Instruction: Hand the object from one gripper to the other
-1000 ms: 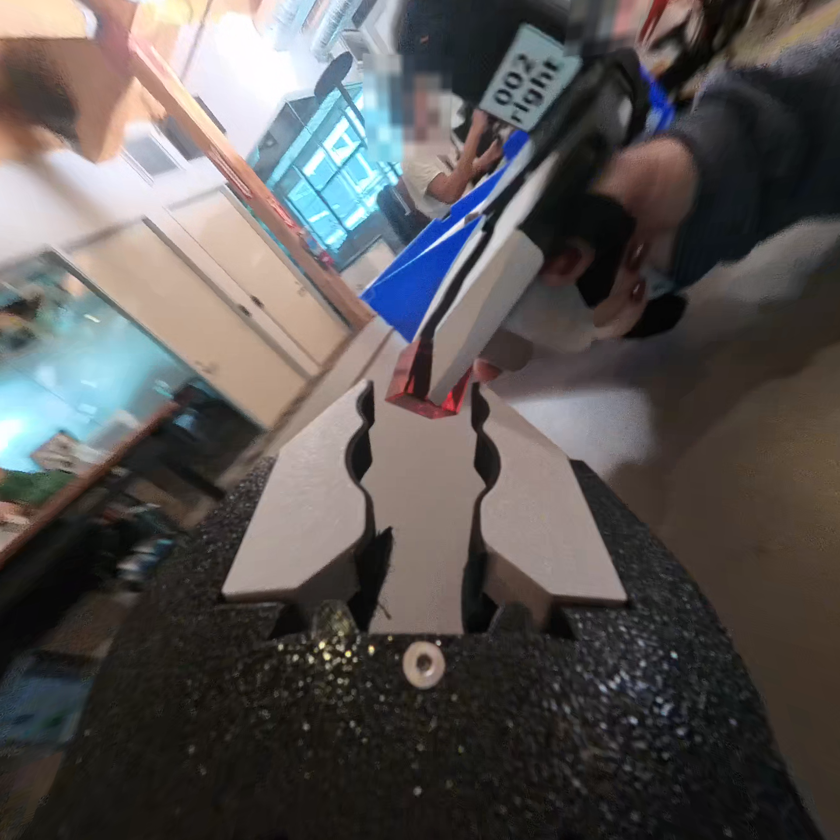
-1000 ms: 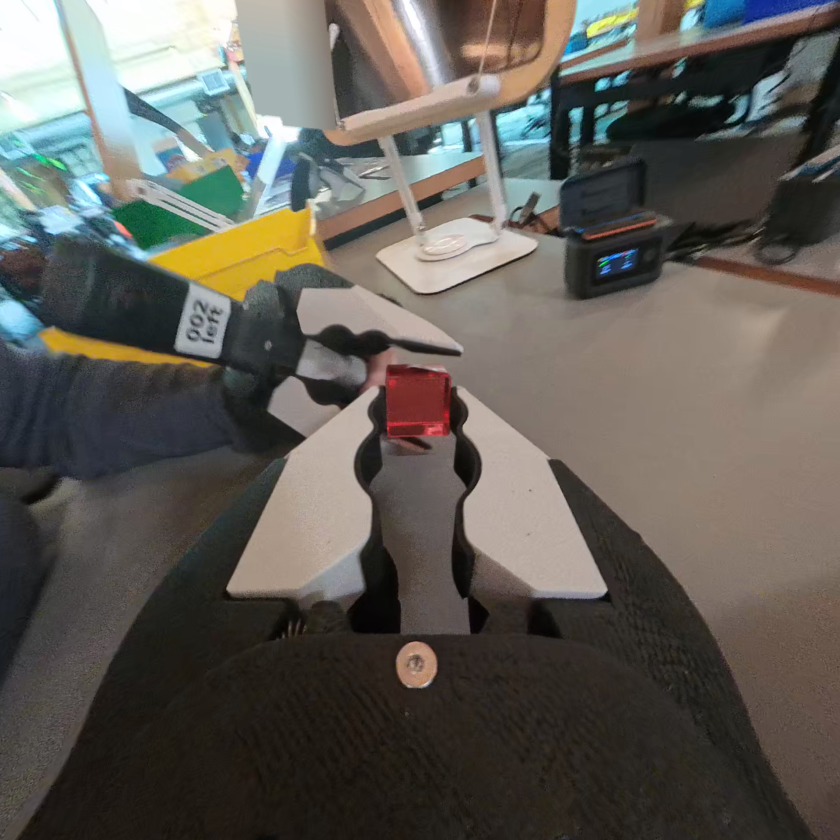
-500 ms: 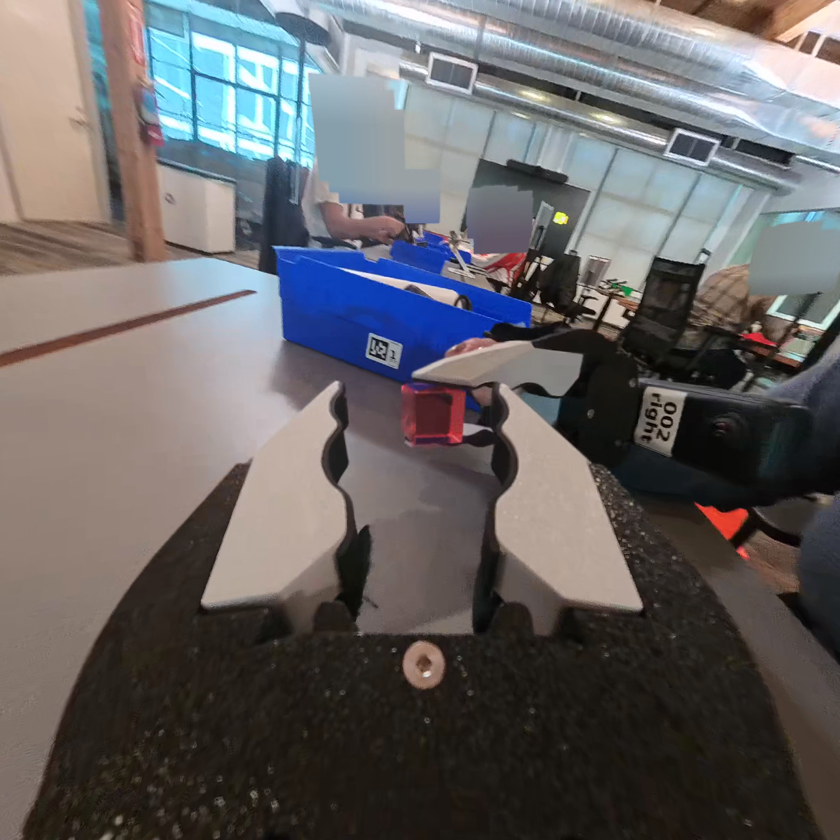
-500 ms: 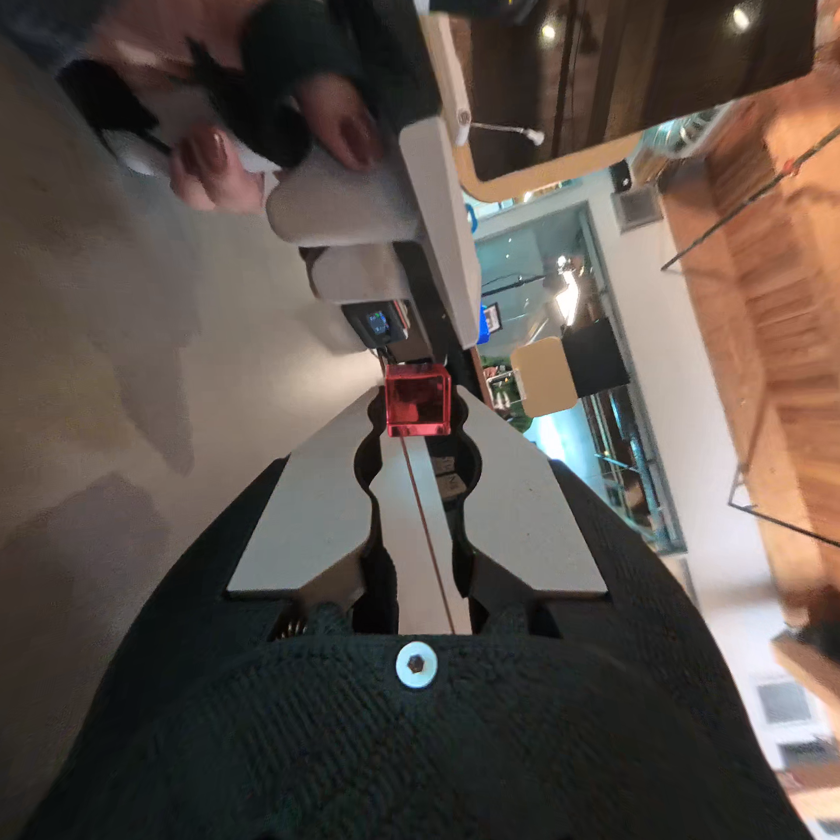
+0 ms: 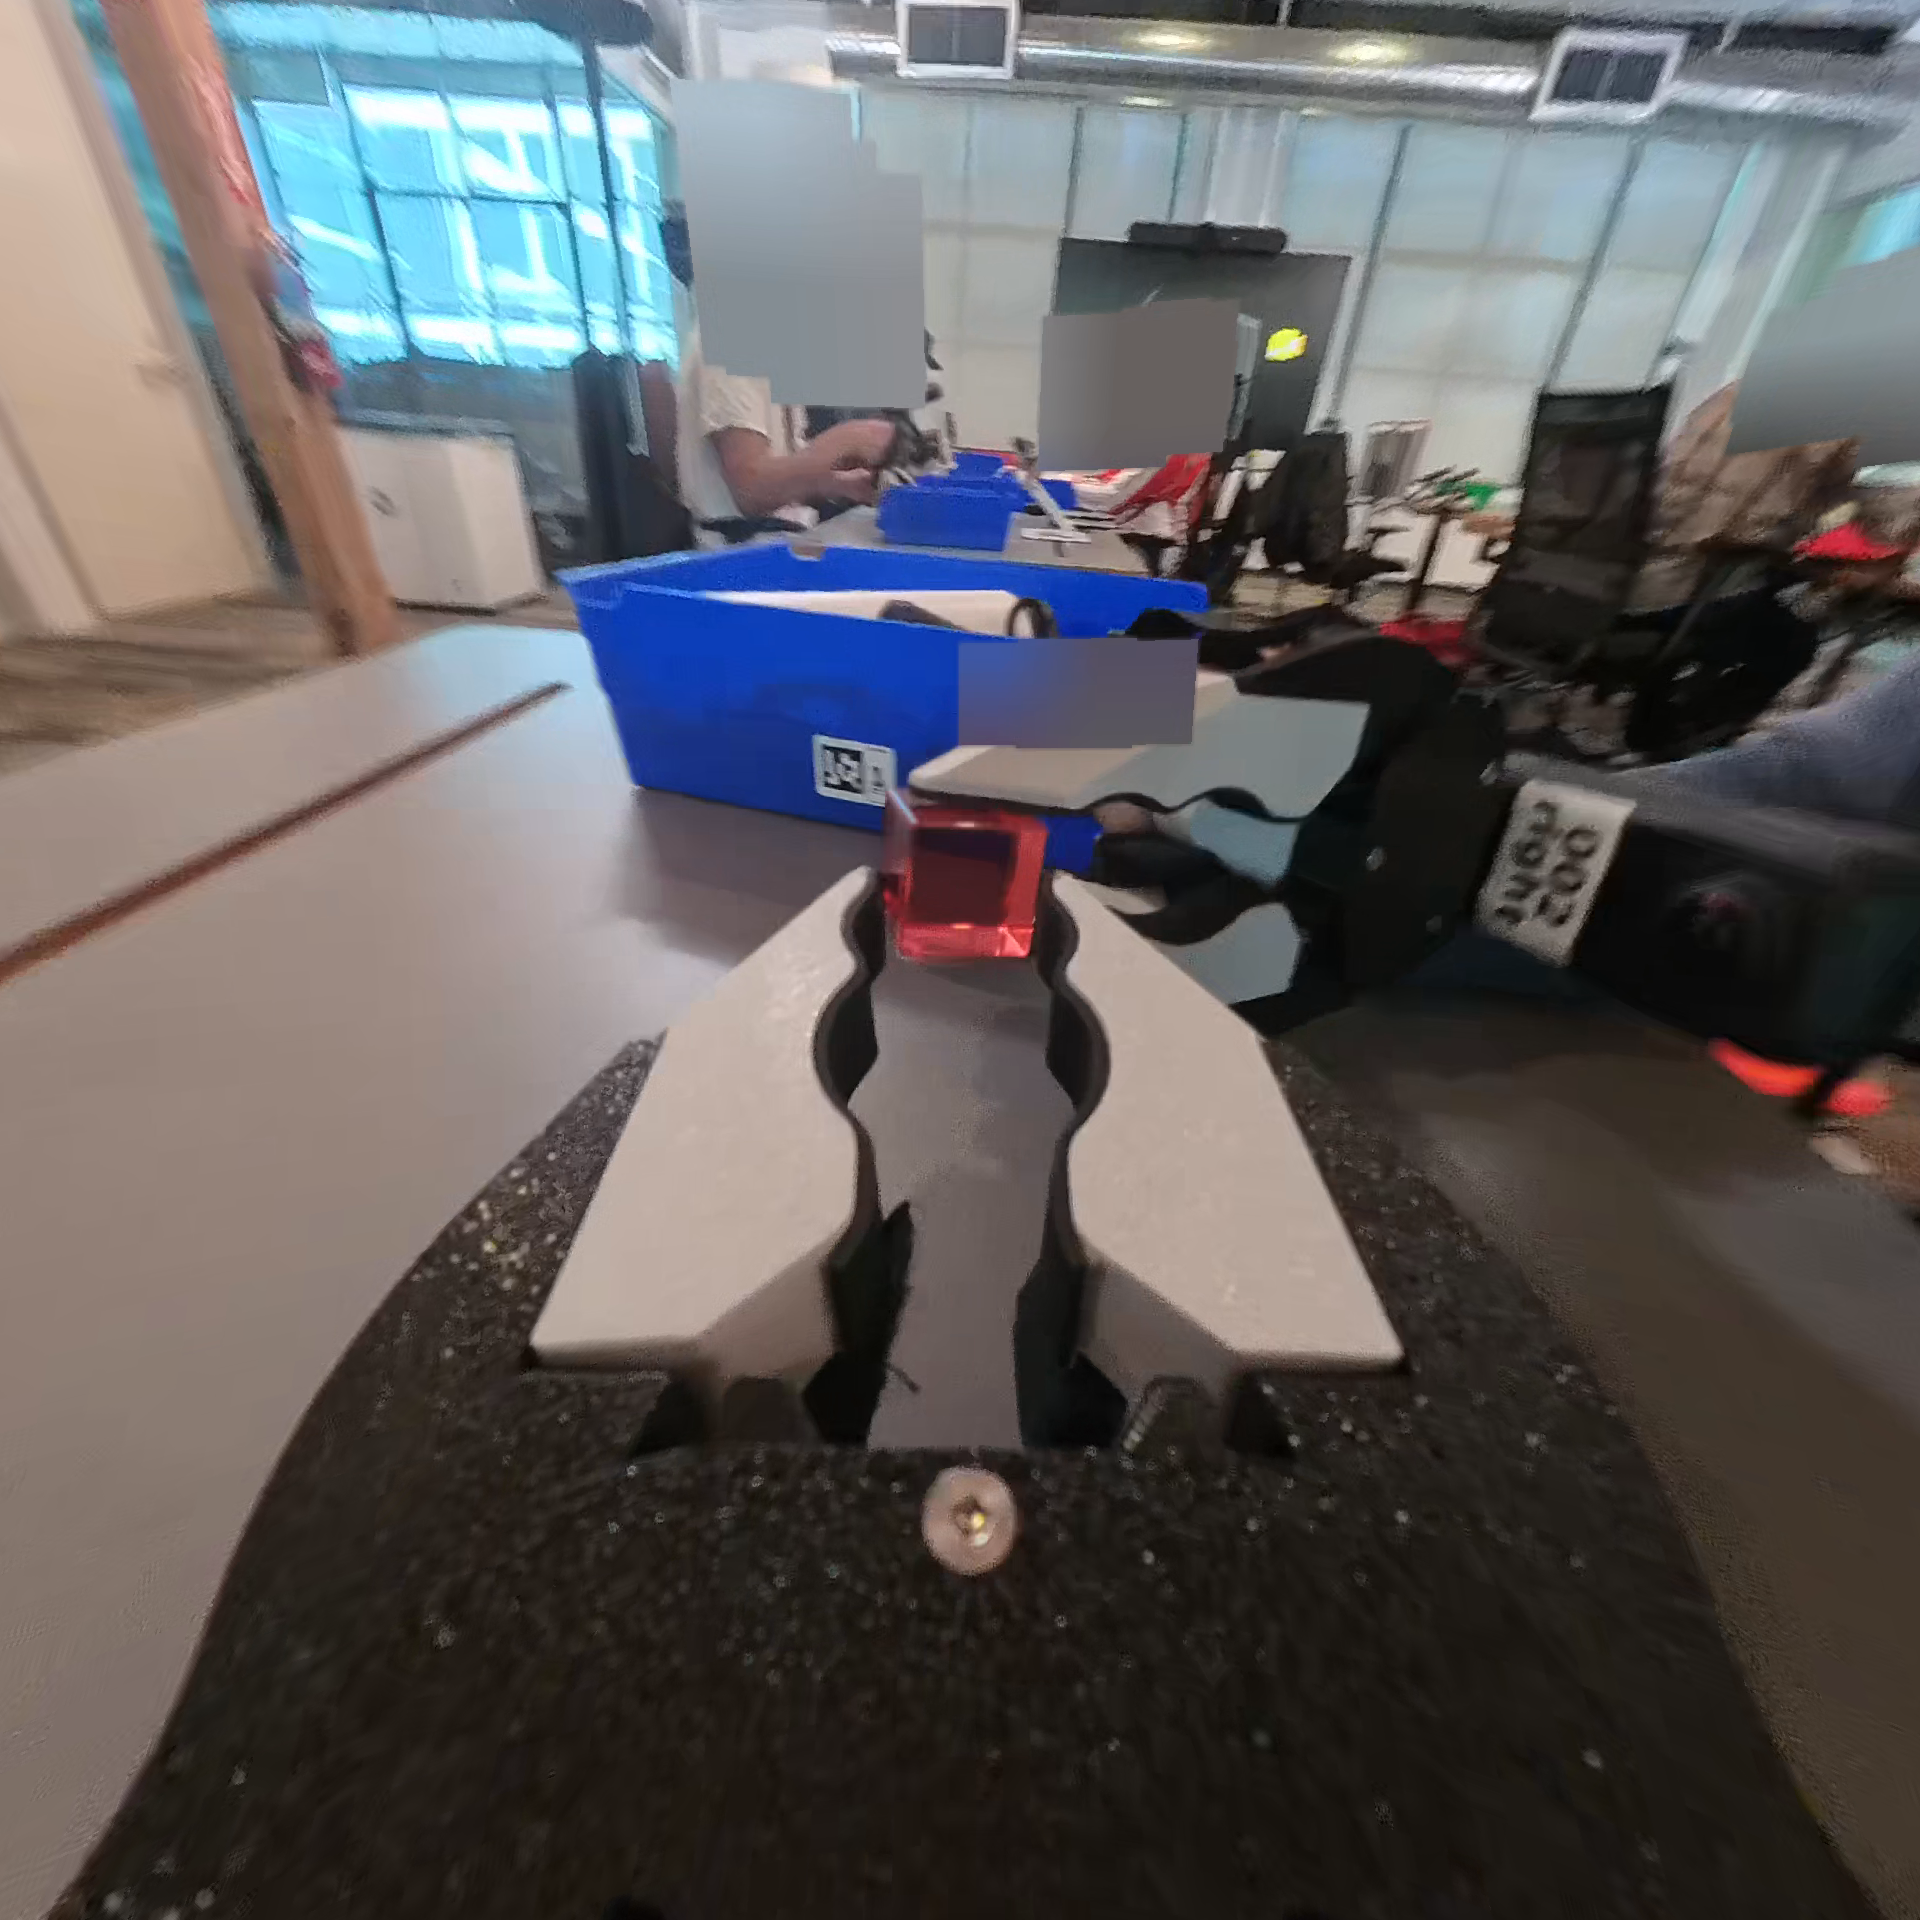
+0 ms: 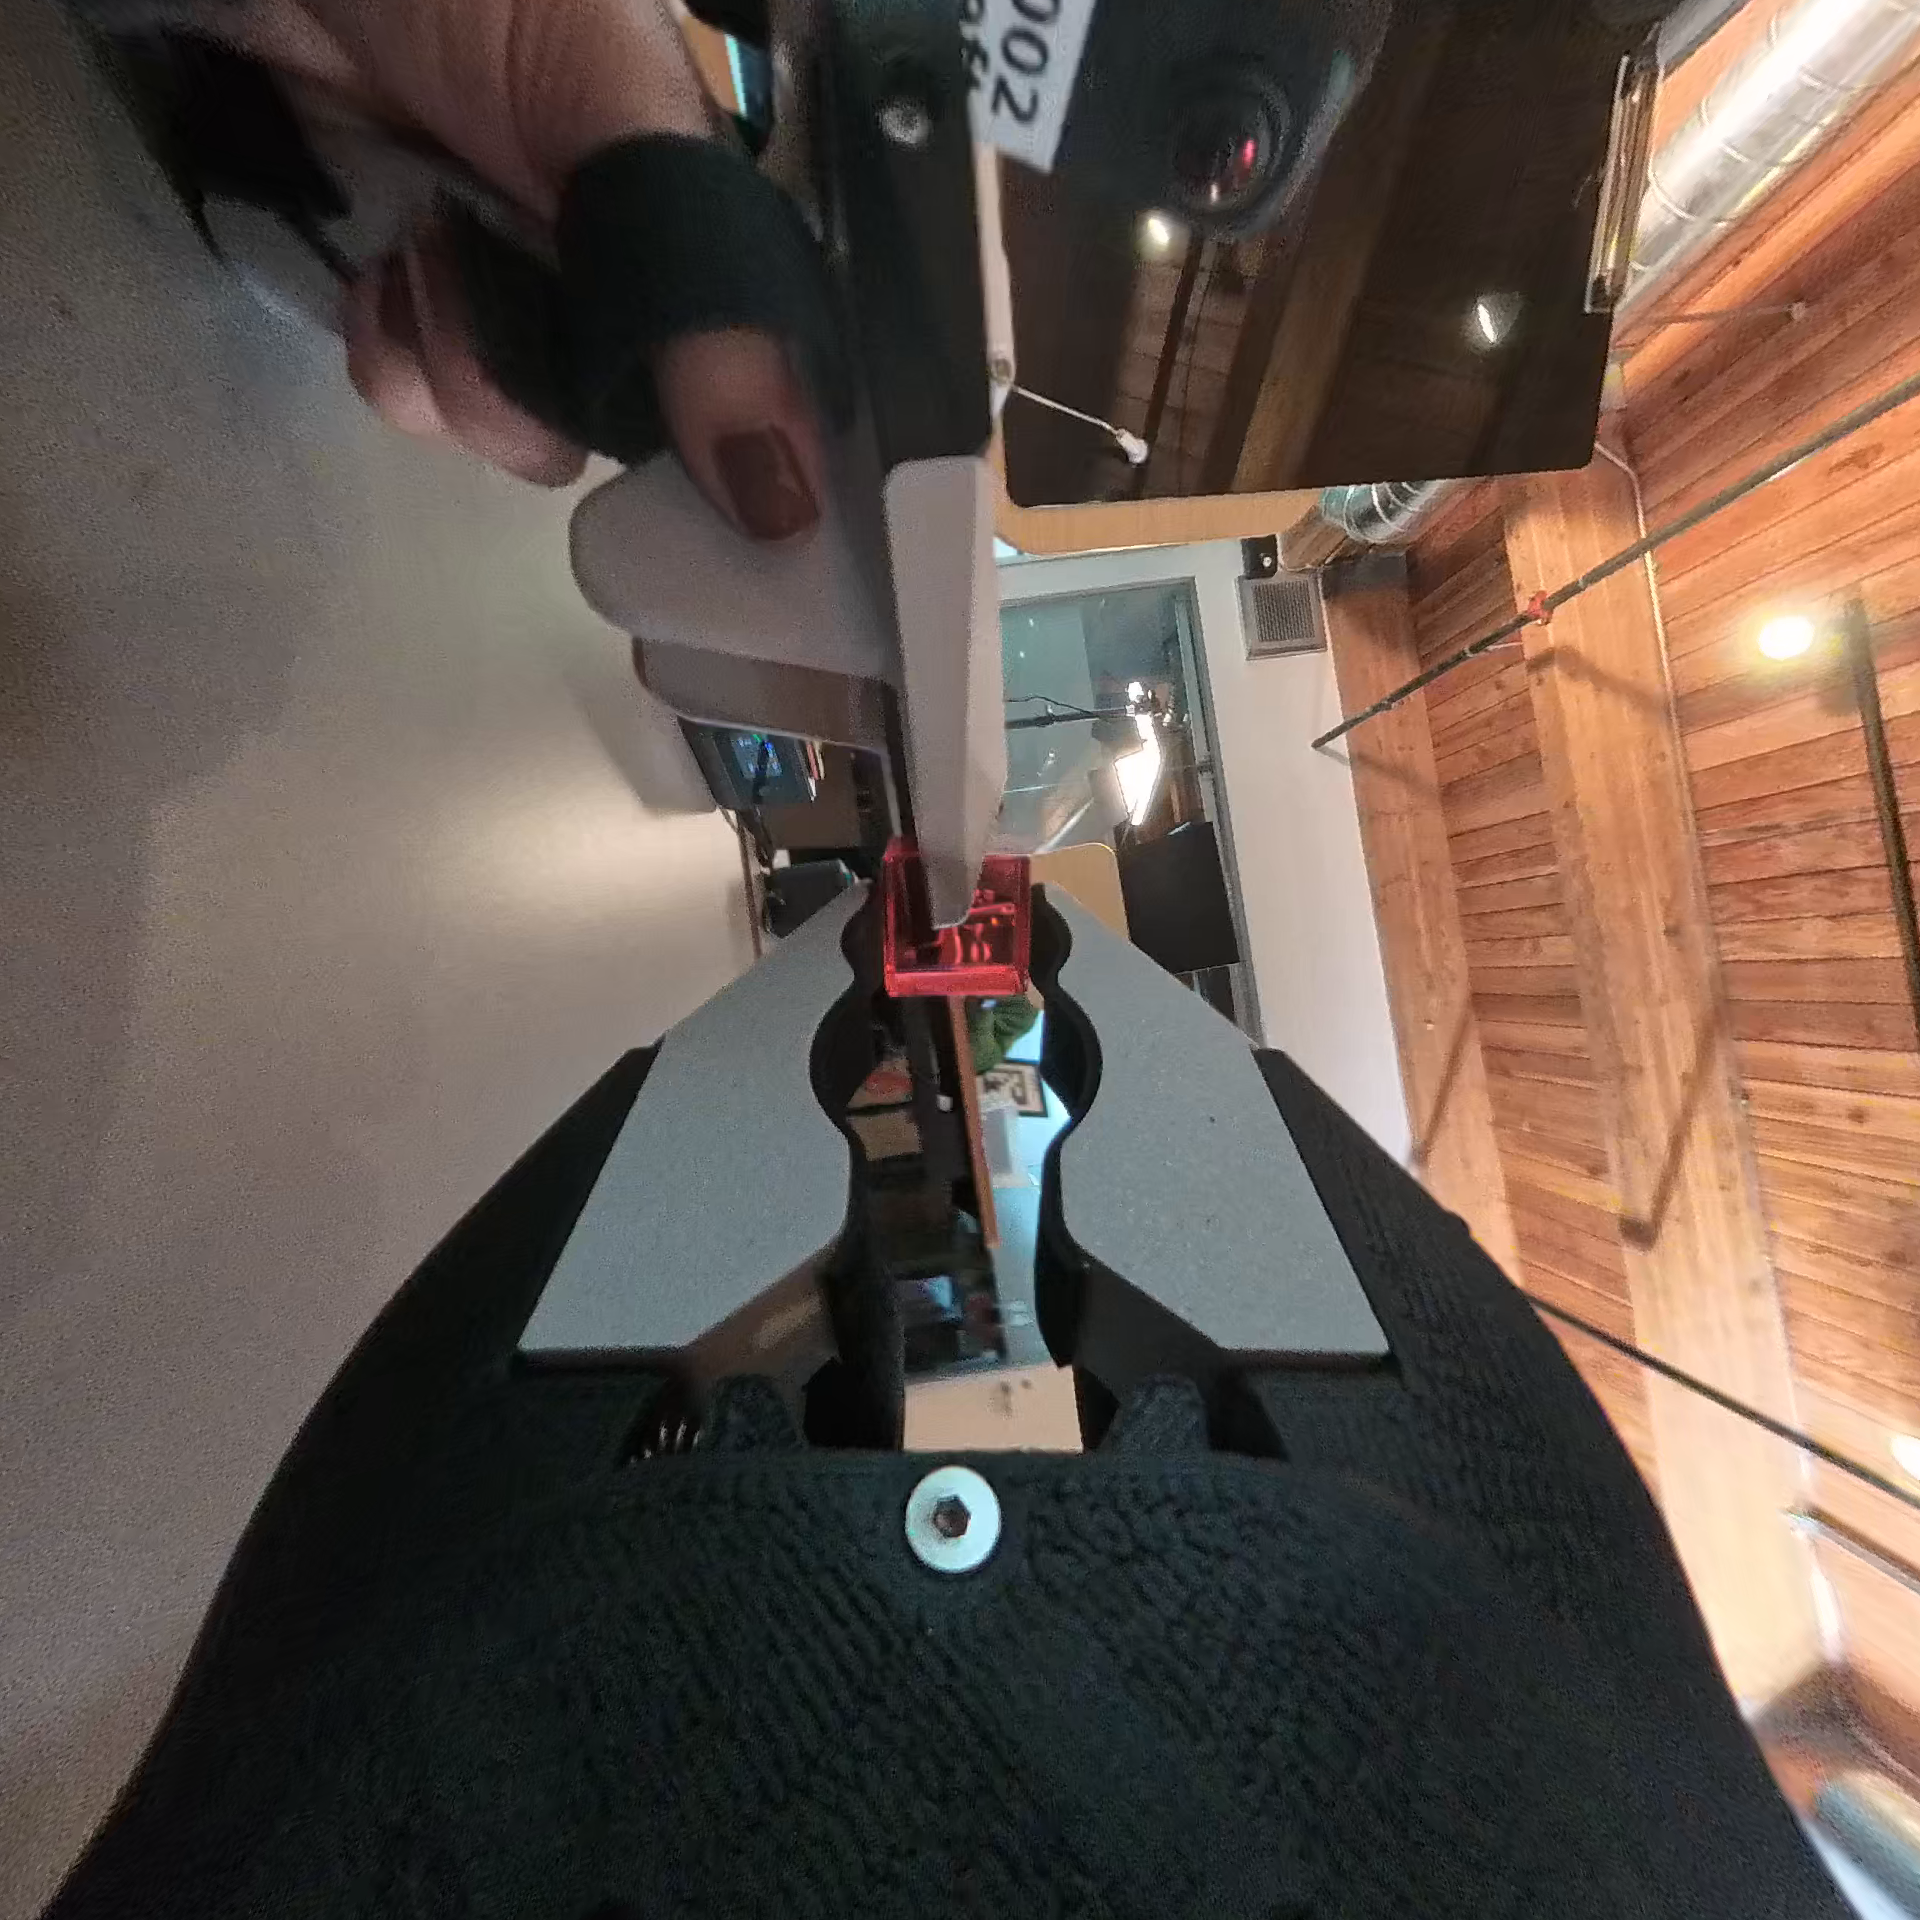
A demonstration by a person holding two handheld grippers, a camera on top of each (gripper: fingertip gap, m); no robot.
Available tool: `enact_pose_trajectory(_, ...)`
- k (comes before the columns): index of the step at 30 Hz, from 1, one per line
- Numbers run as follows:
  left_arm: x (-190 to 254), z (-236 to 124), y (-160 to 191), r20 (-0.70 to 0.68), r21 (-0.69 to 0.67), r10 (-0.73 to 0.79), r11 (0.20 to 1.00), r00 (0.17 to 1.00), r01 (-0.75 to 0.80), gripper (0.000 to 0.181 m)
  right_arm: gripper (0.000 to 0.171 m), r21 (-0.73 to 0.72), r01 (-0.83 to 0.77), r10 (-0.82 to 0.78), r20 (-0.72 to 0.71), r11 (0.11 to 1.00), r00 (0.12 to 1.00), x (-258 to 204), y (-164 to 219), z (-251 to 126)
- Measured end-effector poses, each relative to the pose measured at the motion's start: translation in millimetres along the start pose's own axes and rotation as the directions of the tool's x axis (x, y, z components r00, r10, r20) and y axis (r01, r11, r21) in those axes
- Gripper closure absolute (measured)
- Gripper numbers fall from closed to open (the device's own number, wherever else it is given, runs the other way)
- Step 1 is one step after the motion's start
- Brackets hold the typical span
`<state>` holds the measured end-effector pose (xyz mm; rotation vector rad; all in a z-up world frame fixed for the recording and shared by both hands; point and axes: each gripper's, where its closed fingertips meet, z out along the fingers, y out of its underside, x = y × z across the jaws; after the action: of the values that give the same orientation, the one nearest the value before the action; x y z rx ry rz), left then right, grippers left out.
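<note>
- Grey table (image 5: 312, 1039) runs through an open workroom with glazed walls; wood planking fills the right wrist view.
- Blue bin (image 5: 727, 707), just behind the cube, carries a square black-and-white code sticker (image 5: 854, 769).
- Red translucent cube (image 5: 966, 883) sits above the table, where both grippers' tips meet.
- Left gripper (image 5: 961, 899) is clamped on the cube's sides.
- Right gripper (image 6: 956, 925) also grips it; both grippers wear white printed tags (image 5: 1553, 868).
- A gloved hand (image 6: 582, 281) holds the left gripper.

Left gripper (image 5: 961, 894): grey scalloped fingers (image 5: 727, 1122), speckled black body, silver screw (image 5: 968, 1535); right gripper (image 6: 956, 925) alike.
</note>
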<state>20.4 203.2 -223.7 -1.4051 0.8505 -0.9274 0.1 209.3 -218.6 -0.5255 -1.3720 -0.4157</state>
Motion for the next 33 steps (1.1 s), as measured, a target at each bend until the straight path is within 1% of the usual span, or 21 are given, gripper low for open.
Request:
enact_pose_trajectory(2, -5, 0, 0, 0.099, -0.013, 0.151, 0.989, 0.984, -0.151, 0.155, 0.144, -0.010, -0.099, 0.099, 0.027, 0.995, 0.995, -1, 3, 1)
enact_pose_trajectory(3, -11, -1, 2, 0.164, -0.045, 0.252, 0.968, 0.954, -0.248, 0.155, 0.141, -0.030, -0.161, 0.163, 0.047, 0.986, 0.986, -3, 8, 2)
enact_pose_trajectory(4, -18, -2, 6, 0.224, -0.107, 0.363, 0.932, 0.905, -0.347, 0.155, 0.138, -0.063, -0.234, 0.238, 0.073, 0.970, 0.968, -6, 14, 4)
enact_pose_trajectory(5, -26, -4, 10, 0.278, -0.192, 0.470, 0.882, 0.838, -0.431, 0.155, 0.135, -0.105, -0.313, 0.323, 0.102, 0.944, 0.941, -10, 20, 6)
enact_pose_trajectory(6, -34, -5, 15, 0.305, -0.284, 0.572, 0.818, 0.761, -0.501, 0.155, 0.134, -0.146, -0.394, 0.413, 0.129, 0.907, 0.902, -15, 26, 7)
enact_pose_trajectory(7, -38, -5, 20, 0.304, -0.362, 0.659, 0.748, 0.688, -0.556, 0.155, 0.134, -0.181, -0.472, 0.499, 0.154, 0.863, 0.853, -20, 30, 8)
enact_pose_trajectory(8, -40, -4, 24, 0.296, -0.419, 0.721, 0.687, 0.626, -0.593, 0.155, 0.134, -0.214, -0.544, 0.580, 0.177, 0.811, 0.795, -24, 33, 8)
enact_pose_trajectory(9, -42, -4, 28, 0.285, -0.469, 0.757, 0.645, 0.588, -0.604, 0.154, 0.134, -0.250, -0.612, 0.658, 0.199, 0.751, 0.726, -29, 35, 7)
enact_pose_trajectory(11, -46, -3, 35, 0.263, -0.530, 0.787, 0.602, 0.559, -0.597, 0.154, 0.133, -0.310, -0.738, 0.800, 0.244, 0.600, 0.548, -37, 34, 6)
enact_pose_trajectory(13, -48, -3, 38, 0.257, -0.549, 0.783, 0.600, 0.566, -0.581, 0.154, 0.131, -0.352, -0.840, 0.902, 0.288, 0.412, 0.322, -41, 27, 5)
enact_pose_trajectory(14, -48, -3, 41, 0.251, -0.549, 0.771, 0.612, 0.586, -0.570, 0.155, 0.129, -0.360, -0.875, 0.929, 0.296, 0.324, 0.223, -40, 24, 5)
enact_pose_trajectory(15, -47, -2, 42, 0.246, -0.543, 0.761, 0.621, 0.600, -0.565, 0.155, 0.127, -0.359, -0.898, 0.944, 0.296, 0.254, 0.148, -37, 23, 5)
enact_pose_trajectory(16, -48, -2, 42, 0.246, -0.546, 0.764, 0.618, 0.596, -0.566, 0.155, 0.126, -0.354, -0.913, 0.951, 0.291, 0.205, 0.101, -35, 23, 6)
enact_pose_trajectory(17, -47, -2, 42, 0.243, -0.548, 0.771, 0.609, 0.588, -0.573, 0.155, 0.126, -0.351, -0.919, 0.956, 0.282, 0.179, 0.078, -33, 24, 6)
enact_pose_trajectory(20, -42, 2, 44, 0.209, -0.557, 0.797, 0.574, 0.567, -0.601, 0.155, 0.127, -0.361, -0.919, 0.963, 0.262, 0.157, 0.061, -35, 23, 8)
enact_pose_trajectory(22, -39, 4, 45, 0.189, -0.558, 0.811, 0.553, 0.554, -0.619, 0.155, 0.132, -0.385, -0.909, 0.967, 0.248, 0.158, 0.063, -41, 23, 9)
enact_pose_trajectory(24, -37, 6, 47, 0.177, -0.560, 0.817, 0.543, 0.549, -0.626, 0.155, 0.141, -0.392, -0.904, 0.969, 0.233, 0.172, 0.083, -42, 24, 10)
enact_pose_trajectory(26, -36, 6, 46, 0.178, -0.556, 0.814, 0.547, 0.553, -0.626, 0.155, 0.146, -0.389, -0.905, 0.970, 0.225, 0.174, 0.090, -42, 25, 10)
enact_pose_trajectory(33, -37, 6, 49, 0.174, -0.557, 0.795, 0.566, 0.581, -0.608, 0.154, 0.147, -0.411, -0.896, 0.971, 0.224, 0.171, 0.082, -45, 26, 10)
